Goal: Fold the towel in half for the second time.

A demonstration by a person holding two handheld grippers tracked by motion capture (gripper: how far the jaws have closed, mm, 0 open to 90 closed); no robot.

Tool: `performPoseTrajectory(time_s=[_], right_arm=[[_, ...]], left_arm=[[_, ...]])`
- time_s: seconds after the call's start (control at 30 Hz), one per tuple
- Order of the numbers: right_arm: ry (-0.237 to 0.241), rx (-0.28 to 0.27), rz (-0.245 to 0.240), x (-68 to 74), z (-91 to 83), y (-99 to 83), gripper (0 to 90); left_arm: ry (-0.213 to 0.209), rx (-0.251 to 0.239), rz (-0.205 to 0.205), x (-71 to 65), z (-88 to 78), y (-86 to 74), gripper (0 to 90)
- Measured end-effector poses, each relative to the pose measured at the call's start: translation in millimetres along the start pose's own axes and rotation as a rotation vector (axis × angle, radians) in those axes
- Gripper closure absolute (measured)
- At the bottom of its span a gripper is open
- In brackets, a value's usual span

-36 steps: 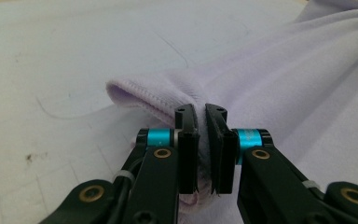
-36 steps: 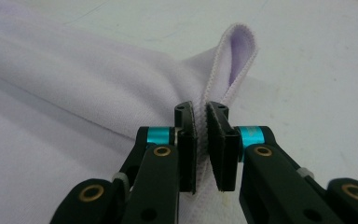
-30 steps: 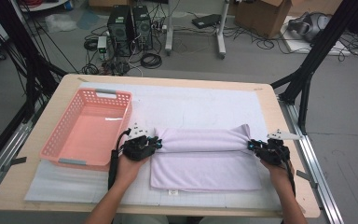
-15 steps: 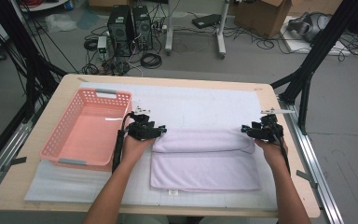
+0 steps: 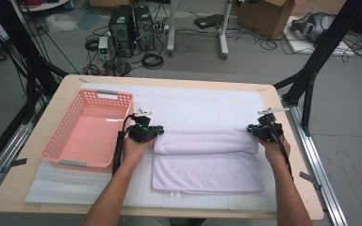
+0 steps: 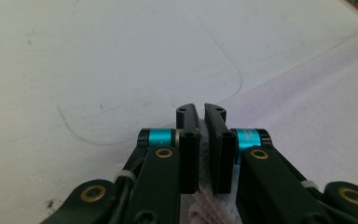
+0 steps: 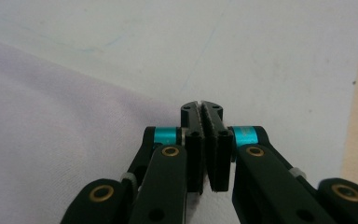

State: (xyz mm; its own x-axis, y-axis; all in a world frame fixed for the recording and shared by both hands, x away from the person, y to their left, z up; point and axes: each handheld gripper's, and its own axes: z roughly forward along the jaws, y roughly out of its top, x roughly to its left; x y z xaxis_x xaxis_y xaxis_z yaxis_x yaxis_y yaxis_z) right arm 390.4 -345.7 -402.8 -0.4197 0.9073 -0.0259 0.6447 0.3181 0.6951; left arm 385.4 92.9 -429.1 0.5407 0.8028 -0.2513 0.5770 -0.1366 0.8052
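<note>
Black tool [image 6: 200, 122] – teal bands, brass screws, toothed pads, trailing cable.

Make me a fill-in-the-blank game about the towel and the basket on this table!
1. The basket beside the towel is coloured ____.
2. The left gripper has its jaws shut on the ____, whose cloth shows between them.
3. The towel lies to the ____ of the basket in the high view.
4. The right gripper sits at the towel's ____ end in the high view.

Missing words: pink; towel; right; right
</note>
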Motion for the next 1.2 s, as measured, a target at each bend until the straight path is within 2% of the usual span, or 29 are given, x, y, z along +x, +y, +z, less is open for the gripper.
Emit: performPoseTrajectory(time_s=[0.07,0.13,0.2,0.23,0.33,0.43,0.57,0.63,0.7,0.77,0.9,1.07,1.2], right_arm=[[-0.004,-0.039,-0.016,2.6,-9.1,-1.5,87.3],[-0.002,-0.068,-0.023,4.9,-17.4,-6.4,87.3],[0.004,-0.079,-0.029,5.8,-21.3,-10.2,87.3],[0.012,-0.104,-0.036,8.3,-29.6,-20.2,87.3],[0.027,-0.147,-0.021,10.9,-40.4,-37.9,87.3],[0.041,-0.185,-0.007,16.3,-50.3,-54.7,87.1],[0.054,-0.248,0.016,25.9,-65.8,-75.8,87.2],[0.055,-0.253,0.022,31.0,-73.0,-85.6,87.1],[0.055,-0.256,0.019,32.9,-76.1,-90.1,87.1],[0.064,-0.268,0.031,39.1,-86.2,-102.7,87.1],[0.083,-0.267,0.032,45.5,-92.8,-118.8,87.0],[0.099,-0.266,0.057,48.7,-97.6,-133.9,87.0],[0.102,-0.253,0.044,53.8,-99.7,-139.3,86.6]], left_arm=[[-0.003,-0.028,0.027,-5.4,-9.1,0.4,84.3],[-0.031,-0.053,0.031,-9.8,-19.2,-1.5,84.2],[-0.047,-0.054,0.041,-11.5,-23.9,-3.0,84.2],[-0.061,-0.064,0.059,-15.2,-32.5,-8.1,84.2],[-0.081,-0.080,0.057,-18.6,-41.2,-14.2,84.2],[-0.102,-0.103,0.060,-29.3,-56.3,-28.0,84.2],[-0.116,-0.118,0.067,-39.1,-66.7,-40.5,84.1],[-0.125,-0.127,0.083,-48.2,-76.2,-53.3,84.0],[-0.126,-0.125,0.090,-50.7,-79.4,-57.3,84.0],[-0.129,-0.131,0.097,-54.9,-84.2,-64.8,84.0],[-0.127,-0.114,0.119,-64.5,-92.3,-81.0,84.0],[-0.138,-0.103,0.134,-68.5,-97.2,-90.1,83.9],[-0.144,-0.097,0.113,-66.0,-98.5,-101.6,80.8]])
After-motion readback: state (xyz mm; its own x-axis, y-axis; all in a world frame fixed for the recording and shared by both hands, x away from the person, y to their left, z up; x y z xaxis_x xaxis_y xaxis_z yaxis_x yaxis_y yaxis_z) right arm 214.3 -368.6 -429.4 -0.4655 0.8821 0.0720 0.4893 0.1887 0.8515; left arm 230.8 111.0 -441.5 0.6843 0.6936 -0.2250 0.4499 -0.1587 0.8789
